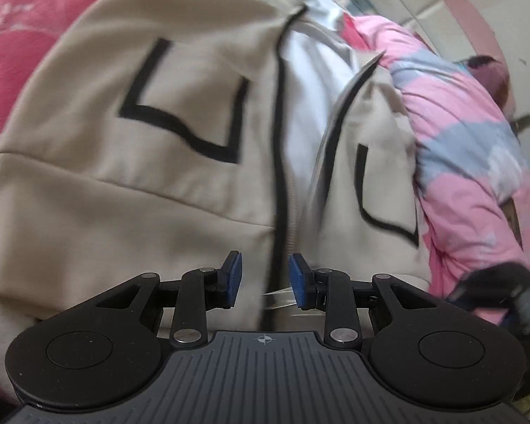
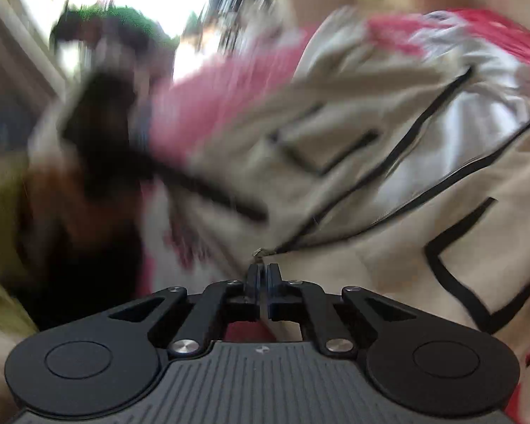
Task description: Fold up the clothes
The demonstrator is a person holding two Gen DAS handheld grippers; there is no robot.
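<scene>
A: A beige jacket [image 1: 123,176] with black trim lay spread open on a pink bedcover [image 1: 17,35], its white lining [image 1: 311,81] showing along the zip. The left gripper [image 1: 265,277] hung over the hem, blue pads apart with a plain gap between them, the black zip edge and a clear plastic tag [image 1: 277,296] lying in that gap. Whether the pads pressed anything could not be told.

B: The right wrist view, badly blurred, showed what the left did not: the right gripper [image 2: 264,275] with its jaws drawn together, the zip's bottom end [image 2: 261,251] just beyond its tips. Whether cloth was caught there could not be told.

A: Only the left view showed a sleeve [image 1: 459,134] in pink and grey-blue patches beside the jacket.
</scene>
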